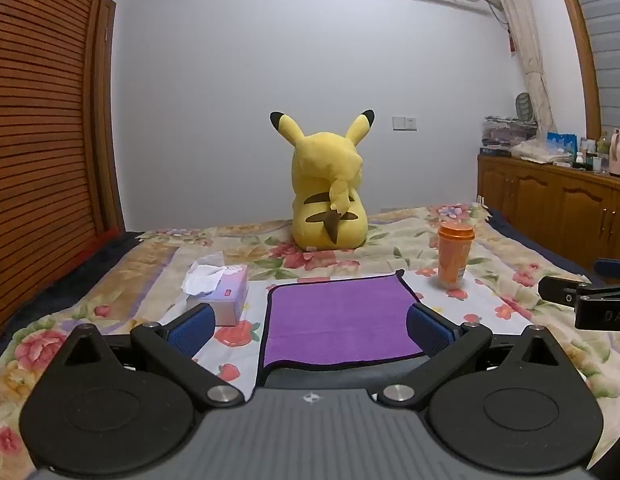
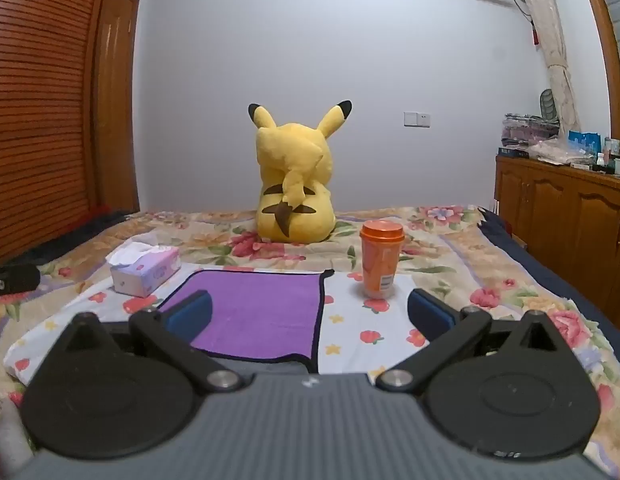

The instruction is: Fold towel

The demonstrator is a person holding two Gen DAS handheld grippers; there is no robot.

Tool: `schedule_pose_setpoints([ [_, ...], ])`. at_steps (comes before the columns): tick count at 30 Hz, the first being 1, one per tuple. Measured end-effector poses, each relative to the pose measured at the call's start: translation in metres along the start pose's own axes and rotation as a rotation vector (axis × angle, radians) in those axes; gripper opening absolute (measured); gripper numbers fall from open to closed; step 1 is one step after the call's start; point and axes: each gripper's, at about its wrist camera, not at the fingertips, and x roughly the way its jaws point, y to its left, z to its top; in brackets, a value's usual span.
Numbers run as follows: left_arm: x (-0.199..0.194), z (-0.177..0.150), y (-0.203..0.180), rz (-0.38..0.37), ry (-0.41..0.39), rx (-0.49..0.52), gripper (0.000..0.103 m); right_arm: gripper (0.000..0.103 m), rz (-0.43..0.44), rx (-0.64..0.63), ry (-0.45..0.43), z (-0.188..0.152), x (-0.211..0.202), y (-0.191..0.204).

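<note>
A purple towel (image 1: 342, 316) with a dark hem lies flat on the flowered bedspread; it also shows in the right wrist view (image 2: 262, 312). My left gripper (image 1: 310, 328) is open and empty, above the towel's near edge, fingers spread to either side of it. My right gripper (image 2: 310, 316) is open and empty, over the towel's right near corner, its left finger (image 2: 190, 314) above the purple cloth. The right gripper's side shows at the left wrist view's right edge (image 1: 590, 300).
A yellow Pikachu plush (image 1: 330, 196) sits at the far side of the bed. An orange lidded cup (image 1: 454, 256) stands right of the towel, a tissue box (image 1: 220, 288) left of it. A wooden cabinet (image 2: 570, 216) runs along the right wall.
</note>
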Motion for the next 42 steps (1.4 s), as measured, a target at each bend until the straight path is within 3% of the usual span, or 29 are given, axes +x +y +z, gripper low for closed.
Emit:
schedule_pose_setpoints([
  [42,0.004,0.000,0.013,0.007,0.001,0.005,0.103,0.103,0.003,0.011,-0.041,0.001,-0.004,-0.005],
])
